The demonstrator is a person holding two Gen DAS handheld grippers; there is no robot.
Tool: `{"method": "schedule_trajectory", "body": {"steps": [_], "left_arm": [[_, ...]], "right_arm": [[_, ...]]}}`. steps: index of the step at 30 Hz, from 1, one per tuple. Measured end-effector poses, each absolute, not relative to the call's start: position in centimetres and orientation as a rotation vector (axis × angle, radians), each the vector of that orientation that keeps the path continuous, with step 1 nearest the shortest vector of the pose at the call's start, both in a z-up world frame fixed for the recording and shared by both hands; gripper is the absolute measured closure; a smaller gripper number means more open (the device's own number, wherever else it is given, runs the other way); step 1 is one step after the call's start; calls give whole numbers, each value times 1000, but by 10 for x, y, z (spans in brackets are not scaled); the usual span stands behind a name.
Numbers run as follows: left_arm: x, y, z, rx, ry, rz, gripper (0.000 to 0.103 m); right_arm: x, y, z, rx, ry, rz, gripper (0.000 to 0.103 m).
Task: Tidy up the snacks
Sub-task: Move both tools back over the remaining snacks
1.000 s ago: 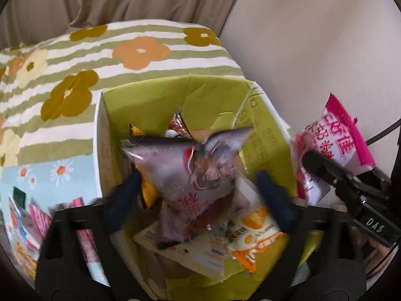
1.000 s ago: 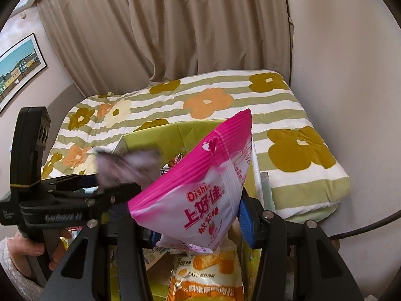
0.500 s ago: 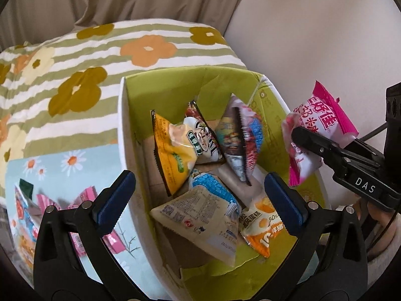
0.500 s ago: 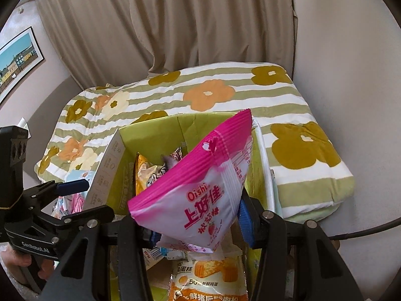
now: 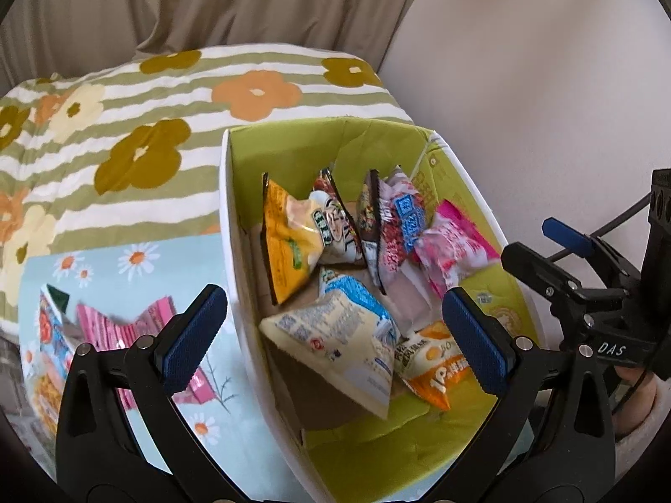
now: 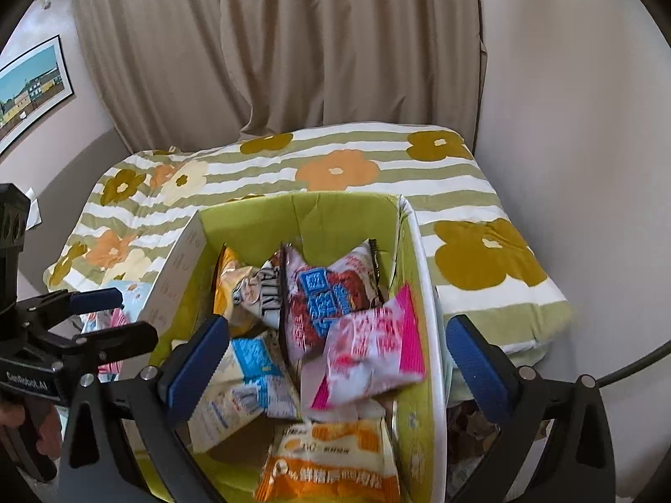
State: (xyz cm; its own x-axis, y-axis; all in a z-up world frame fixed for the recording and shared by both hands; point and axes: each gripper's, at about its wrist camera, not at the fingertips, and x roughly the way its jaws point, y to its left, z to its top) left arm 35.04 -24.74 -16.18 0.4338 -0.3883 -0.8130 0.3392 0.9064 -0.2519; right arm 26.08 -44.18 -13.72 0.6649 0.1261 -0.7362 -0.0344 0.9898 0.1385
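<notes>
Right gripper (image 6: 335, 360): blue-padded jaws spread wide, nothing between them. Ahead and below, green-lined cardboard box (image 6: 423, 293) holding snack packets. Blurred pink foil packet (image 6: 373, 356) between the jaws, atop a red-and-blue packet (image 6: 327, 293); orange packet (image 6: 331, 461) nearest. Left gripper (image 6: 105, 314) at far left.

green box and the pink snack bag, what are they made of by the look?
Green box: looks like cardboard, matte green inside, white outside; creased walls, brown board showing at the bottom.
Pink snack bag: probably thin plastic film, glossy; it crinkles, catches light, and has a flat sealed edge. It is motion-blurred, so finish is less certain.
</notes>
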Motion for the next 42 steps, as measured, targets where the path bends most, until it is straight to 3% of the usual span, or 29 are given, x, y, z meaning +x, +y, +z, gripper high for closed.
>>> {"method": "schedule_trajectory", "body": {"steps": [23,42], "left_arm": [[253,-175,-91,-79,867,-223,1],[180,30,-100,-100,849,-106,1]], "right_arm": [[204,-378,-77,47,731,321,0],[178,-200,-89,75,754,399,0]]}}
